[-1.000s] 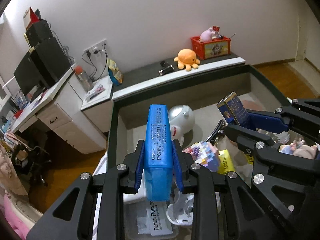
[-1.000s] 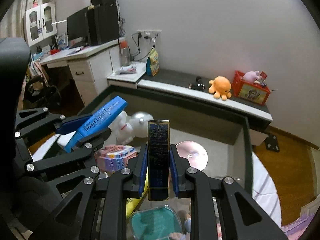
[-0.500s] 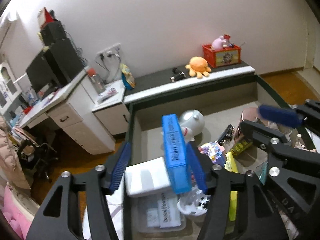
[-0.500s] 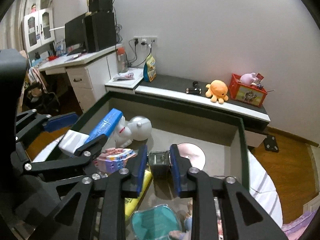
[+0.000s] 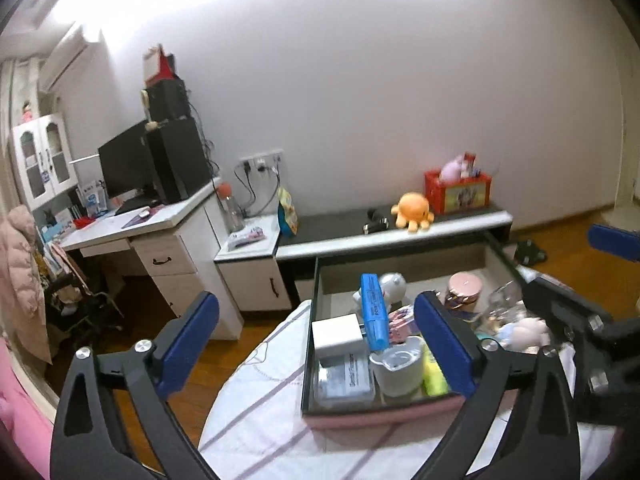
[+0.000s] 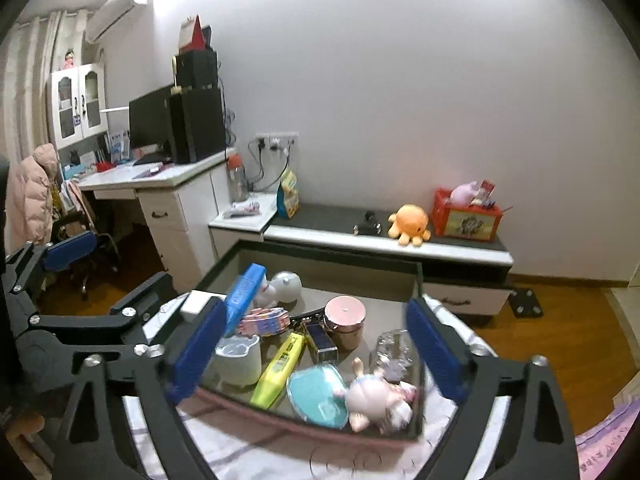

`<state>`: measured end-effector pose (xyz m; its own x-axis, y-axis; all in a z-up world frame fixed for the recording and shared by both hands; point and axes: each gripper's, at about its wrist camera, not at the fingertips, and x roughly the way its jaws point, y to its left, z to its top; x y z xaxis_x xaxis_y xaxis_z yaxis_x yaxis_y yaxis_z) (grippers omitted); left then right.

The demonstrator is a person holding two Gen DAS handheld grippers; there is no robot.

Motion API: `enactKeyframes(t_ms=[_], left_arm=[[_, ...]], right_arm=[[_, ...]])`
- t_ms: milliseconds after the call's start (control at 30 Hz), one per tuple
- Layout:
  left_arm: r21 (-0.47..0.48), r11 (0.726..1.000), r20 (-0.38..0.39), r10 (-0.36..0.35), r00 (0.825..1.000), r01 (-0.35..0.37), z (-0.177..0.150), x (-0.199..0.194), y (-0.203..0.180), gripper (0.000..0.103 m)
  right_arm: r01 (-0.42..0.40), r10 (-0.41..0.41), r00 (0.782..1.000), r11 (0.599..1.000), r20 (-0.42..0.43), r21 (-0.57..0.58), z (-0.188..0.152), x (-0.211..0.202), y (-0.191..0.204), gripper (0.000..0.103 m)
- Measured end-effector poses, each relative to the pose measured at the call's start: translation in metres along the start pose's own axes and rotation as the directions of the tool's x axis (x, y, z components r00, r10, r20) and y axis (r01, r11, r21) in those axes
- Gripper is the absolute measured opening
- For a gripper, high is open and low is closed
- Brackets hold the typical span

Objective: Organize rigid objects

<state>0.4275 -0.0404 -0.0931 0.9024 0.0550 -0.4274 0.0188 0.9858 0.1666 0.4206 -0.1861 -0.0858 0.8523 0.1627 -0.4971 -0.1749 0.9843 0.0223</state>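
Note:
A dark-rimmed box (image 5: 310,344) (image 6: 416,292) on a striped white cloth holds several items. The blue POINT LINER case (image 5: 374,310) (image 6: 242,298) leans inside at the left, against a white toy (image 6: 285,285). The dark blue box (image 6: 320,338) lies inside beside a pink round tin (image 6: 345,318). My left gripper (image 5: 316,344) is open and empty, pulled back from the box. My right gripper (image 6: 314,350) is open and empty above the box's near side.
The box also holds a white cube (image 5: 339,336), a white cup (image 6: 238,360), a yellow marker (image 6: 280,362), a teal lid (image 6: 318,394) and a doll (image 6: 372,398). Behind are a desk (image 6: 168,184) and a low shelf with an orange octopus plush (image 6: 410,222) and a red box (image 6: 466,216).
Both grippers opened and drew back from the box. The blue case and the dark blue box left the jaws and now rest inside the box.

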Motion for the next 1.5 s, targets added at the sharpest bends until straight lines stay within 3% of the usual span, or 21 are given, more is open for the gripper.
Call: enactKeyframes(t_ms=[267,767,1167,1500], left_arm=[[-0.061,0.998,0.111,-0.015,0.994,0.022,-0.015,-0.092,0.015,0.103],[-0.097,0.995,0.24,-0.015,0.971,0.039,-0.048,-0.231,0.02,0.103],[-0.079,0.997,0.317,0.007,0.949,0.019,-0.072,-0.316,0.013,0.103],[-0.046,0.999,0.363,0.028,0.931,-0.012,-0.078,-0.365,0.008,0.103]], right_arm=[[0.018,-0.016,0.992,1.0,0.128,-0.014,-0.015,-0.093,0.024,0.103],[0.003,-0.002,0.969,1.0,0.246,-0.003,-0.06,-0.223,0.049,0.103],[0.011,-0.009,0.955,1.0,0.296,-0.003,-0.088,-0.293,0.059,0.103],[0.006,-0.007,0.942,1.0,0.336,0.006,-0.108,-0.34,0.065,0.103]])
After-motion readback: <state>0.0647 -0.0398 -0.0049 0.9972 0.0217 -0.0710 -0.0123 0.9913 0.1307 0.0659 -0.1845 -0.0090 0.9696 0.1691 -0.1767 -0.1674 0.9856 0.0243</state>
